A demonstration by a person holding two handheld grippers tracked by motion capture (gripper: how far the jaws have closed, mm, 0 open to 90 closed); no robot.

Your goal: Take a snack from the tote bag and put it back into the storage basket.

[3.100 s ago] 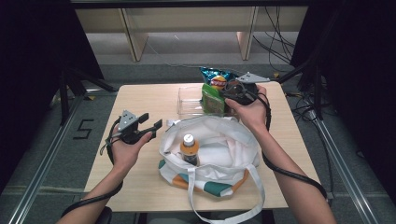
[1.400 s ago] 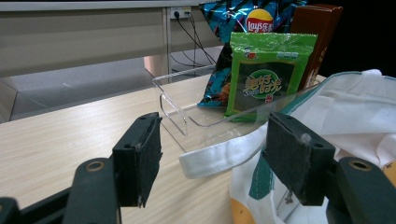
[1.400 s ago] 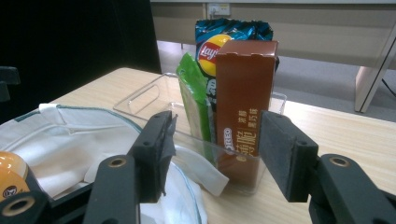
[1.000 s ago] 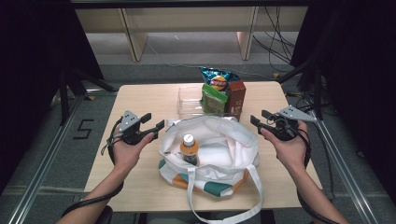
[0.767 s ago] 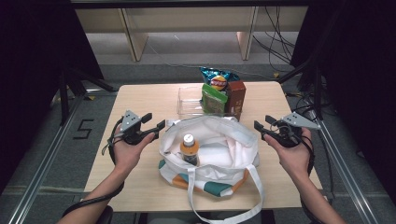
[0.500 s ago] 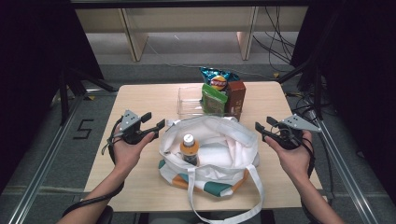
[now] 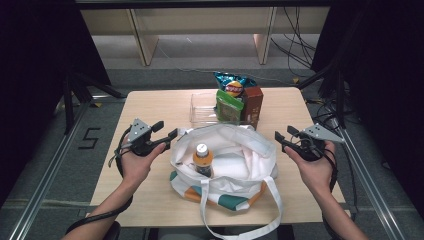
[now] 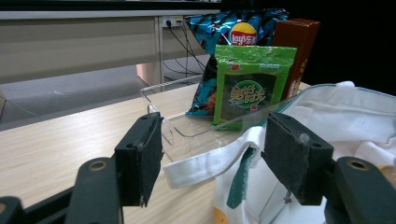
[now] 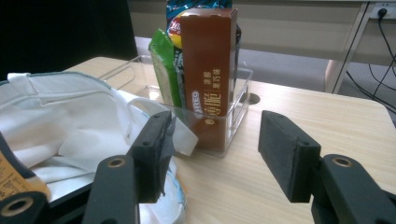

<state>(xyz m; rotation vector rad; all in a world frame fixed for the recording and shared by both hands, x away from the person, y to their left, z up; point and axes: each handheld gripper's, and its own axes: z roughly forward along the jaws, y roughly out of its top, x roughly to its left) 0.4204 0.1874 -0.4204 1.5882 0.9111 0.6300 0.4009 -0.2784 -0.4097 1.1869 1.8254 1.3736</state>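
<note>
Where the high view looks down: white tote bag [image 7: 225, 150] mid-table, bottle [image 7: 202, 159] upright inside, left gripper [image 7: 165, 132] at its left rim and right gripper [image 7: 283, 137] at its right, both gaping, empty. Along the left gripper view: bag strap [image 8: 210, 161] between spread jaws, untouched; green packet [image 8: 252, 84] behind. Along the right gripper view: jaws apart, brown box [image 9: 208, 60] upright in clear tray [image 9: 236, 116].
</note>
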